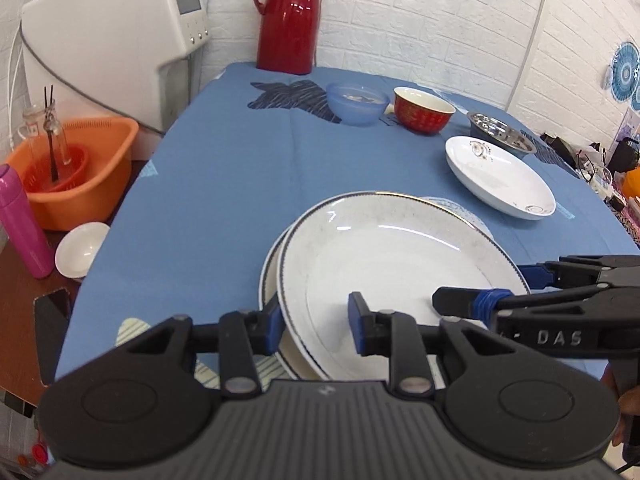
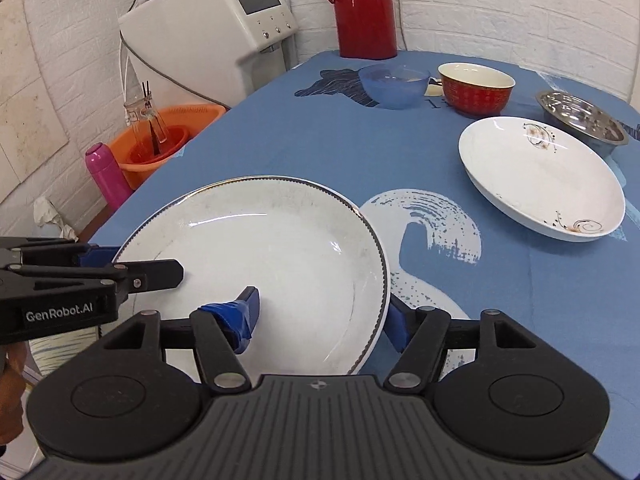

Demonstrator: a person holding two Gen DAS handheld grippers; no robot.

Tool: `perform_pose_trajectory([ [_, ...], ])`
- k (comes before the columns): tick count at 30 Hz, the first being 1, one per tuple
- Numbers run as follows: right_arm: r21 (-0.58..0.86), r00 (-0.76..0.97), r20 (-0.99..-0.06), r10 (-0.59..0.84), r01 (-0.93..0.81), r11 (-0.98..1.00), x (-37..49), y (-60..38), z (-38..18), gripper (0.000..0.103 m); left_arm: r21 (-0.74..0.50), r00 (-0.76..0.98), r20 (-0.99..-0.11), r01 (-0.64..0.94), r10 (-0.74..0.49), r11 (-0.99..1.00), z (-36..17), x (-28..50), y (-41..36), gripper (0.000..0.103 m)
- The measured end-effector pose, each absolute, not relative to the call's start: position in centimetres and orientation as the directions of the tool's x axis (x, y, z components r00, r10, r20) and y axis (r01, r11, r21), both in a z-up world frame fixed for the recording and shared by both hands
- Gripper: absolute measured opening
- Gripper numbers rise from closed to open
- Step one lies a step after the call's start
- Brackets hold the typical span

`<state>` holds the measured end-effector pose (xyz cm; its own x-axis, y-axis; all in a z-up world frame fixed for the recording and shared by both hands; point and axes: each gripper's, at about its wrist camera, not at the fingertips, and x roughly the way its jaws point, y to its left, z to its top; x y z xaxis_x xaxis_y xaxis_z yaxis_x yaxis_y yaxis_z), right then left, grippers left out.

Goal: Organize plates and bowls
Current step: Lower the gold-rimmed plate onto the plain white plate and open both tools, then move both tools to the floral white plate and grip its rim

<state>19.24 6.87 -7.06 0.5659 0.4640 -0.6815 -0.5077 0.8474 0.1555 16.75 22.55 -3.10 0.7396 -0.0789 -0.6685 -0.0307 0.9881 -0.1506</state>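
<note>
On the near part of the blue tablecloth (image 1: 240, 184), a white plate with a dark beaded rim (image 1: 384, 264) sits on top of a second, similar plate (image 1: 269, 280) whose edge shows at its left. Both grippers straddle the top plate's rim, one finger inside the plate and one outside. The left gripper (image 1: 316, 326) has its jaws spread wide across the near-left rim; its inner pad hangs apart from the rim, so it grips nothing. The right gripper (image 2: 326, 314) likewise spans the near-right rim with a broad gap, its tape-wrapped inner finger over the plate's well; whether the outer pad touches the rim I cannot tell. Farther back to the right lies a white plate with a swirl pattern (image 2: 540, 176), and beyond it a steel bowl (image 2: 580, 118), a red bowl (image 2: 476, 88) and a blue bowl (image 2: 394, 84). A red thermos jug (image 2: 366, 8) stands at the far edge.
</note>
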Motion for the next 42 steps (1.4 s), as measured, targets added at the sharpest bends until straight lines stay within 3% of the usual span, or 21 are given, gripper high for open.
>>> perform_pose_trajectory([
  [5,0.157,0.552,-0.682,0.48,-0.53,0.833,20.1,6.8,-7.2,0.051,-0.224,0.717,-0.68,-0.006,-0.152,0.975,-2.6,17.1,23.5,0.048],
  [8,0.164,0.548,-0.682,0.485,-0.531,0.831,20.2,6.8,-7.3,0.051,-0.265,0.691,-0.693,0.022,-0.206,0.964,-2.2,17.1,24.1,0.056],
  [21,0.194,0.554,-0.666,0.5,-0.519,0.833,20.3,6.3,-7.0,0.051,-0.338,0.52,-0.795,0.048,-0.313,0.94,-1.9,17.7,26.3,0.059],
  [30,0.283,0.561,-0.628,0.54,-0.482,0.829,20.1,2.2,-4.6,0.051,-0.259,0.614,-0.756,0.038,-0.227,0.965,0.2,16.2,26.2,0.059],
  [36,0.27,0.622,-0.66,0.422,-0.328,0.905,23.6,-4.0,-2.1,0.051,-0.297,0.642,-0.708,0.108,-0.295,0.949,2.9,19.8,23.6,0.06],
  [42,0.172,0.681,-0.693,0.236,-0.161,0.972,29.9,-9.6,-1.3,0.053,-0.285,0.615,-0.721,0.155,-0.318,0.946,4.0,27.3,17.8,0.062],
])
